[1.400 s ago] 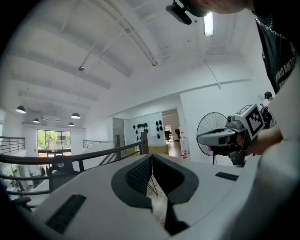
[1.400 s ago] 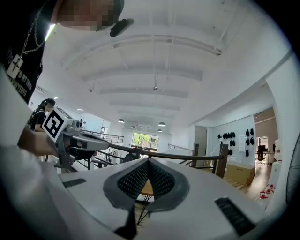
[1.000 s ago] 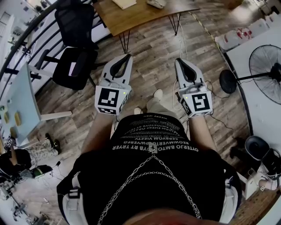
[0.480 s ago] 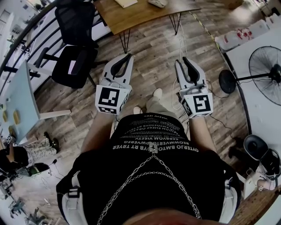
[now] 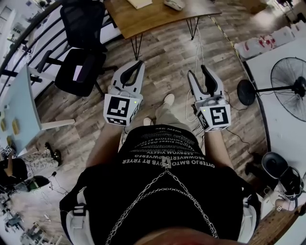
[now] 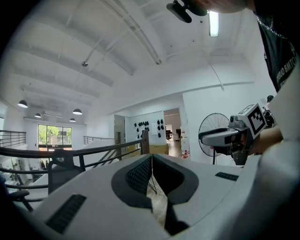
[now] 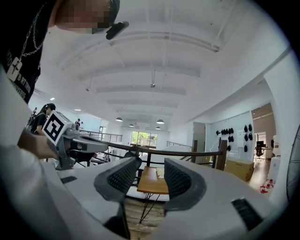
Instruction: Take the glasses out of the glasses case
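**Nothing started: both claws empty, well short of the surface**

From what I could see, the task had not begun. I held both claws out level in front of me, over the wooden floor (image 5: 167,57) and well short of the wooden surface (image 5: 158,16) ahead.

The left claw (image 5: 137,64) was closed. In its own view the two pads met tip to tip with nothing caught between them.

The right claw (image 5: 198,72) was opening and its jaws stood wide apart. Through the gap I saw only the surface and the railing beyond, so that claw held nothing either.

I could not pick out the glasses case with any confidence. A small pale object (image 5: 173,4) lay on the surface at the very top edge of the head view (it may have been the case, but it was cropped and too small to tell). A flat pale sheet (image 5: 136,3) lay well apart from it on the same surface. I saw no glasses anywhere.

By my reckoning every step was left to do:
- Step up to the surface.
- Find and steady the case.
- Open its lid.
- Lift the glasses out.

An office chair (image 5: 79,72) stood to the left of my path and a standing fan (image 5: 289,88) to the right, both clear of the claws.
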Demonstrator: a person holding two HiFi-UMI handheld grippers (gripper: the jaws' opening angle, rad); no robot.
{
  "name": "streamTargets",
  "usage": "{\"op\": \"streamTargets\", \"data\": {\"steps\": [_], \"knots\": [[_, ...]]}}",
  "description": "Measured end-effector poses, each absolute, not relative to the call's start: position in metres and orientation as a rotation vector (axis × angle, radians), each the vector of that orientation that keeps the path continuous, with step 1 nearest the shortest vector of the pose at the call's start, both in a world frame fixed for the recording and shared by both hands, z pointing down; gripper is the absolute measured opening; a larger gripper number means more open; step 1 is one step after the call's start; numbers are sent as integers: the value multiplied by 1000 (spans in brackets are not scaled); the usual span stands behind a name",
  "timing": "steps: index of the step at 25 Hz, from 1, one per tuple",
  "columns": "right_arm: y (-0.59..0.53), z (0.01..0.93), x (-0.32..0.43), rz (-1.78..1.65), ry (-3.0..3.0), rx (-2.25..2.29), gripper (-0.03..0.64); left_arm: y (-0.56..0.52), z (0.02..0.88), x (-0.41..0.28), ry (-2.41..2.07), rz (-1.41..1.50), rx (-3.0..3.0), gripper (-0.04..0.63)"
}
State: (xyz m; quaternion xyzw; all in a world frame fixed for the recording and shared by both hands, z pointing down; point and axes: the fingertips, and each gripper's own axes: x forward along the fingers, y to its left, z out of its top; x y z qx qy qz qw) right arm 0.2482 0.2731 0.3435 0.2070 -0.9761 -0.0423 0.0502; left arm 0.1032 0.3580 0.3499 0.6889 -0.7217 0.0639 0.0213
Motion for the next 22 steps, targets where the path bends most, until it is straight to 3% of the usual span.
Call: {"op": "streamTargets", "data": {"steps": [22], "knots": [[153,360,168,-170,-2945,560,179,242,376,39,-2153,256,2089,29]]}}
